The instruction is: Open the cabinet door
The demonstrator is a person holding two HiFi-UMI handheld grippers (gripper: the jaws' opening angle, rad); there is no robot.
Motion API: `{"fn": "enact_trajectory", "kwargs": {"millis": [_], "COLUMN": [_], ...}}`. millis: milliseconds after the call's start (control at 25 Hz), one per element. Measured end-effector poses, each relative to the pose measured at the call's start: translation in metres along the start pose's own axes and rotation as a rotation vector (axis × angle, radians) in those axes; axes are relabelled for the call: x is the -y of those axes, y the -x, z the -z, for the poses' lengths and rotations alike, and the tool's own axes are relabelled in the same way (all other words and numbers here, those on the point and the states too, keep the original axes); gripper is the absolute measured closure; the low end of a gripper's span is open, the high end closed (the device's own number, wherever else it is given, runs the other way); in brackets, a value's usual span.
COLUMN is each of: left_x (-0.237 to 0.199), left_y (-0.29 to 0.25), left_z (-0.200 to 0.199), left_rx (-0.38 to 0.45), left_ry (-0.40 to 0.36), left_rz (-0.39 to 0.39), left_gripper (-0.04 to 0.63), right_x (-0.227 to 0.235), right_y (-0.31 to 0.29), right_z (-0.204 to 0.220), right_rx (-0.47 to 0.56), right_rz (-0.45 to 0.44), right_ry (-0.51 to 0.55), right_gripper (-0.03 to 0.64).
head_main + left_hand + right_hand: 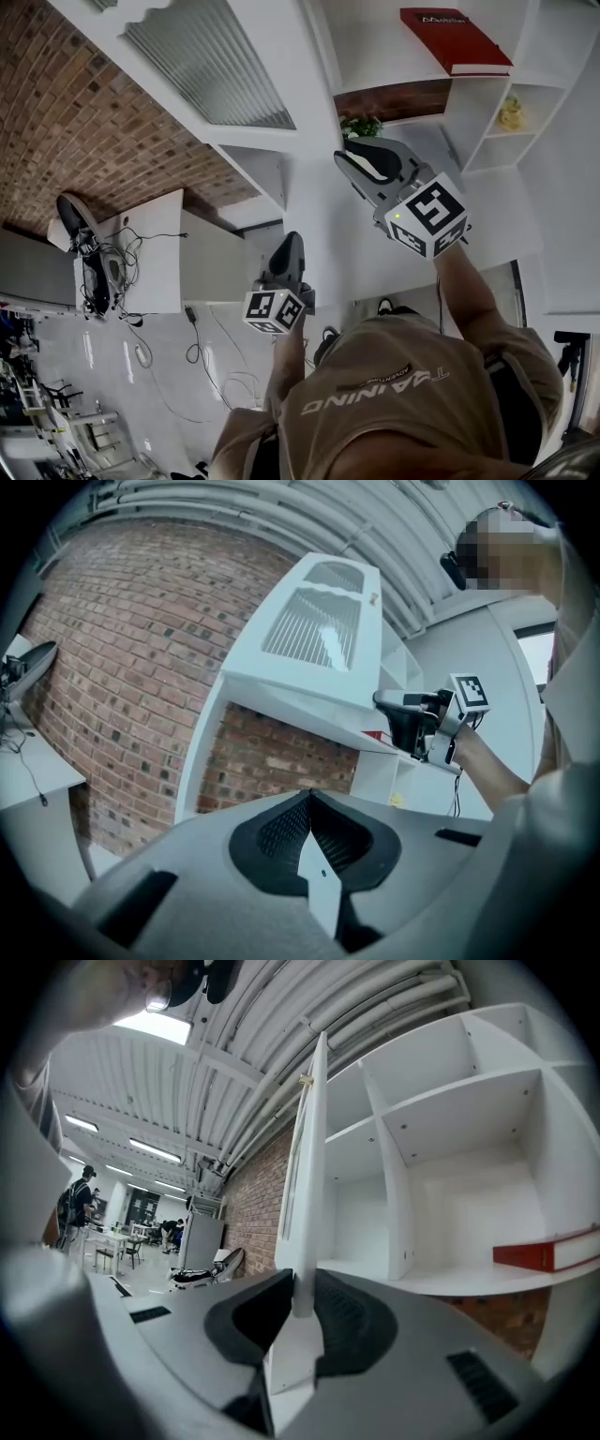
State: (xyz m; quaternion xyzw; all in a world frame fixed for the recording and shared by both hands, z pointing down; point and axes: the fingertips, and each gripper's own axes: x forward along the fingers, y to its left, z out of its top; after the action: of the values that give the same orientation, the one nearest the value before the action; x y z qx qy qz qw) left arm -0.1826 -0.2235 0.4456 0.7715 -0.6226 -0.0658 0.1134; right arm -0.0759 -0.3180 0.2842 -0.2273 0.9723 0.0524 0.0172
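While right gripper (298,1290) fingers pinch cabinet door (310,1147) edge, left gripper (309,797) fingers pressed together; red book (548,1252) shelved.

we cannot read the white print on the flat red book (457,39). the small yellow thing (511,113) in the white shelf box (534,98) is too small to name. the white ribbed-glass cabinet door (211,61) runs off the top edge, and the right gripper (302,1286) hides the stretch of edge it clamps.

You wear tan short-sleeved T-shirt (422,427), pale lettering (375,389) across it. Your left claw (289,242), right claw (345,152): grey shells, black ribbed pads (279,832), white marker cubes (428,216) with black squares.
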Motion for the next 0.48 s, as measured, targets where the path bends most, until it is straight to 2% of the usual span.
{"fn": "enact_trajectory", "kwargs": {"millis": [480], "left_x": [-0.034], "left_y": [0.065], "left_z": [-0.021], "left_rx": [-0.017], "left_ry": [-0.015], "left_rz": [0.137], "left_gripper": [0.588], "right_x": [-0.064], "right_y": [0.013], "right_z": [-0.007], "right_rx": [-0.049], "right_rz": [0.196], "right_ry": [0.012], "right_gripper": [0.543]}}
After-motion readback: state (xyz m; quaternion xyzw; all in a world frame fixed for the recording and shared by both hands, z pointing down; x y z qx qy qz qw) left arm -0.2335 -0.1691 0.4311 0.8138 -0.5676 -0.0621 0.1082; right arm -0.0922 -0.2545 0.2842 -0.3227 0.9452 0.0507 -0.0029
